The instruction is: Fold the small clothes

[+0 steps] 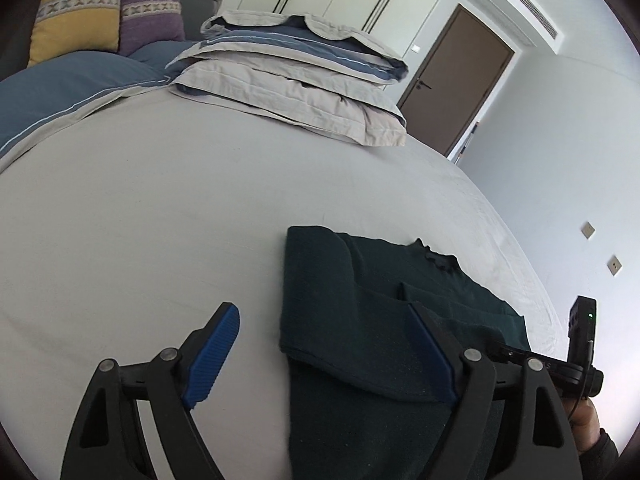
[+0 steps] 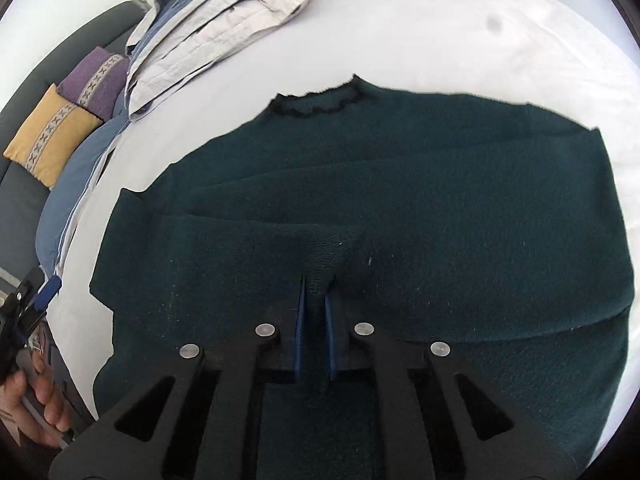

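Note:
A dark green sweater (image 2: 440,184) lies flat on the bed, collar (image 2: 320,104) away from me, its left sleeve folded across the body. In the left wrist view the sweater (image 1: 340,320) lies right of centre. My left gripper (image 1: 324,320) is open and empty; its left pad (image 1: 212,356) is over bare sheet, its right pad (image 1: 432,352) over the sweater's folded edge. My right gripper (image 2: 316,292) is shut on a pinch of the sweater's fabric near the folded sleeve's end.
The bed has a light grey sheet (image 1: 160,220). A folded duvet and pillows (image 1: 296,80) are stacked at the far end, with yellow (image 1: 76,12) and purple cushions (image 1: 152,12) beside them. A brown door (image 1: 456,80) stands beyond the bed.

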`<state>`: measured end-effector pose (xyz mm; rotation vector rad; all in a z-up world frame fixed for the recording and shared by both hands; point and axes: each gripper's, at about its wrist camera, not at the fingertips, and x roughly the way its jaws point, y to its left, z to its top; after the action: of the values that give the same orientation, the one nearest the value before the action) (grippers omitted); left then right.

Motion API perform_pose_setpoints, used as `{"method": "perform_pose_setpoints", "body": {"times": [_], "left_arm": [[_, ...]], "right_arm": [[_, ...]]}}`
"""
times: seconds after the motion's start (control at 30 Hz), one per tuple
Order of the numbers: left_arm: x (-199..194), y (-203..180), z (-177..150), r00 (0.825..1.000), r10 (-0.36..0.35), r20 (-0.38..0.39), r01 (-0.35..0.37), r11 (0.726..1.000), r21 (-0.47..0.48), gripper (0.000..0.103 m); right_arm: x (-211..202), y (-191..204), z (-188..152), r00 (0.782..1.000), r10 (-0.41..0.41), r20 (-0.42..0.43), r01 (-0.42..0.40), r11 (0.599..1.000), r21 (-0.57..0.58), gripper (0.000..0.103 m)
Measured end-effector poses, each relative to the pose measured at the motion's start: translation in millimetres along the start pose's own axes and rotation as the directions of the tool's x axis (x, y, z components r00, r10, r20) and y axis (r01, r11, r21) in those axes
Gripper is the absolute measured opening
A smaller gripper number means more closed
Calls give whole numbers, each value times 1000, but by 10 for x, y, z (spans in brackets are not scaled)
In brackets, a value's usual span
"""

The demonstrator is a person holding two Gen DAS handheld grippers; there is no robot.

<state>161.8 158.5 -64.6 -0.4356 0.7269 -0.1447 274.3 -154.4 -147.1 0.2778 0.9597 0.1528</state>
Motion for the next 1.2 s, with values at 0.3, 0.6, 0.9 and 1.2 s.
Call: {"method": "perform_pose_setpoints", "body": {"times": [0.3, 0.6, 0.9, 1.2], "left_arm": [[417, 113, 256, 998, 8, -59, -10, 1000, -29, 82], [1258, 55, 417, 979, 90, -180, -86, 996, 26, 78], [1750, 17, 417, 965, 128, -230, -116, 991, 64, 15], [1723, 186, 330, 978, 91, -187, -87, 996, 29, 10]], "right_arm": [[-221, -281, 423, 994, -59, 93, 64, 997, -47, 7], [271, -695, 318, 998, -50, 42, 49, 999, 12, 7], [452, -736, 312, 997, -59, 55, 60, 998, -8, 7], [509, -828, 253, 994, -63, 89, 57, 996, 66, 6]]}}
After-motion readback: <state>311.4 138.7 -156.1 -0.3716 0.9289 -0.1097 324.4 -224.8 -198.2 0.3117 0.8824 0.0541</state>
